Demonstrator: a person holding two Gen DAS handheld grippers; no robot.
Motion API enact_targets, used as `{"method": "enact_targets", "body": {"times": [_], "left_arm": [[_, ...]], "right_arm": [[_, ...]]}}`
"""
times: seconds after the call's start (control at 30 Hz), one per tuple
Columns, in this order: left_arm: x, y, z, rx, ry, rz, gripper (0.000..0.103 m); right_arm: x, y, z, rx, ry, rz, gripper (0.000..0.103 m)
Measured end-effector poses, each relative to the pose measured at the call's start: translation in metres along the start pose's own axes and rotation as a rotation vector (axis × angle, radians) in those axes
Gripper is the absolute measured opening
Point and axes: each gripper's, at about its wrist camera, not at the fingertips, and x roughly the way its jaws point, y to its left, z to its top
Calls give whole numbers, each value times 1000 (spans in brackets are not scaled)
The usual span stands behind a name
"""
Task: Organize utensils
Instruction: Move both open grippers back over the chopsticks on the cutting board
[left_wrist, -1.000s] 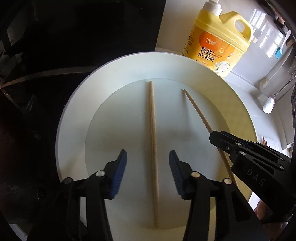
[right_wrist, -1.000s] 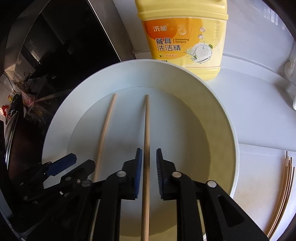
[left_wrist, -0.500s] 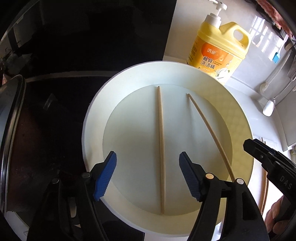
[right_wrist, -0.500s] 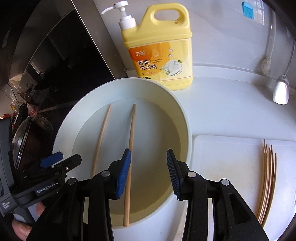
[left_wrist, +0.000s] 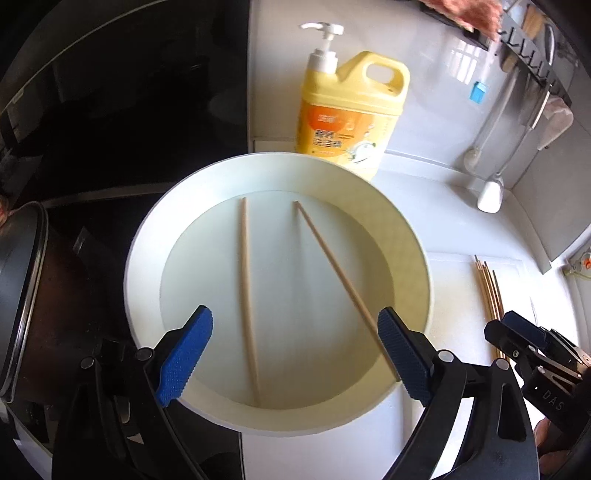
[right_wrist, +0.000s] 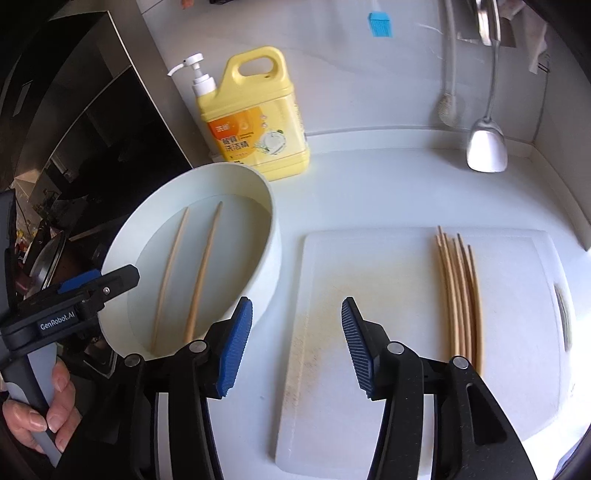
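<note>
The two loose chopsticks (left_wrist: 246, 295) lie flat on the floor of the white basin (left_wrist: 147, 236), apart from each other and converging slightly at their far tips; six or so more chopsticks (right_wrist: 458, 295) lie bundled on the white cutting board (right_wrist: 369, 369) just beside the basin. Judged from their appearance, the sticks are light, stiff, thin wooden rods; the basin floor looks wet, so expect a slippery surface and rolling under side contact. Recommended hold: across the shaft near its middle, pads square to the stick, so that it does not pivot. The left gripper (left_wrist: 295, 354) hangs above the near rim of the basin; its jaws have just been opening, stand wide, and hold nothing, both sticks lying below and between the pads without contact. The right gripper (right_wrist: 297, 347) is over the near left part of the cutting board; its jaws have likewise just been opening, stand partly apart, and are empty. A yellow dish detergent bottle (right_wrist: 255, 122) stands behind the basin.
</note>
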Motion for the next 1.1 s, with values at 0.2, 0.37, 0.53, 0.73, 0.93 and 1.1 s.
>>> {"method": "enact_targets", "body": {"times": [0.2, 0.37, 0.53, 0.73, 0.93, 1.1], "left_arm": [[-1, -62, -5, 78, -9, -37, 91], [5, -113, -15, 70, 10, -53, 92], [14, -158, -33, 32, 30, -60, 92], [29, -196, -55, 11, 61, 46, 92], [42, -209, -70, -1, 93, 118, 92], [48, -211, -72, 11, 99, 97, 92]], "right_arm": [[-28, -58, -23, 69, -6, -81, 49], [-44, -111, -35, 88, -10, -120, 50], [-51, -157, -45, 85, 1, -139, 51], [-38, -184, -49, 11, 24, -107, 51], [-15, -187, -47, -39, 53, -60, 51], [-3, -183, -45, -44, 50, -54, 51]]}}
